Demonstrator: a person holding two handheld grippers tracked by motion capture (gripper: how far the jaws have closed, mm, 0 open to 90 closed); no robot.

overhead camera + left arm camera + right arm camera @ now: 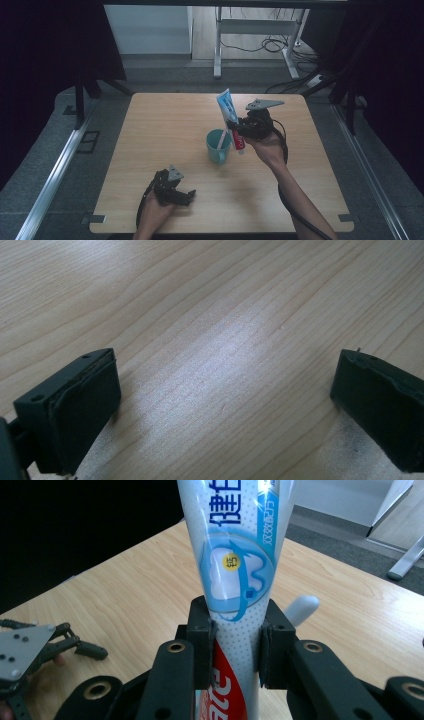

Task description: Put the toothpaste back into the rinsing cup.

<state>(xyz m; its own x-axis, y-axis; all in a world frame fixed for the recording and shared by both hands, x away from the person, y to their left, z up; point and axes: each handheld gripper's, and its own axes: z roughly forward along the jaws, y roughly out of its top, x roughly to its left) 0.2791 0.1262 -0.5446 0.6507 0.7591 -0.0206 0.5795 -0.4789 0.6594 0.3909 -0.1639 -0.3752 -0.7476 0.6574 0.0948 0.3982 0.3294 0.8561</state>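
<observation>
Gripping a toothpaste tube, the right gripper hovers beside the cup.

We see 2 black grippers, each topped by a grey three-cornered plate, with brass-ringed screw holes and trailing black cables; forearms bare.

Teal mug with 1 toothbrush on a wooden table, cables beyond.

right gripper: clamped on toothpaste tube | tube upright | left gripper beyond on table
</observation>
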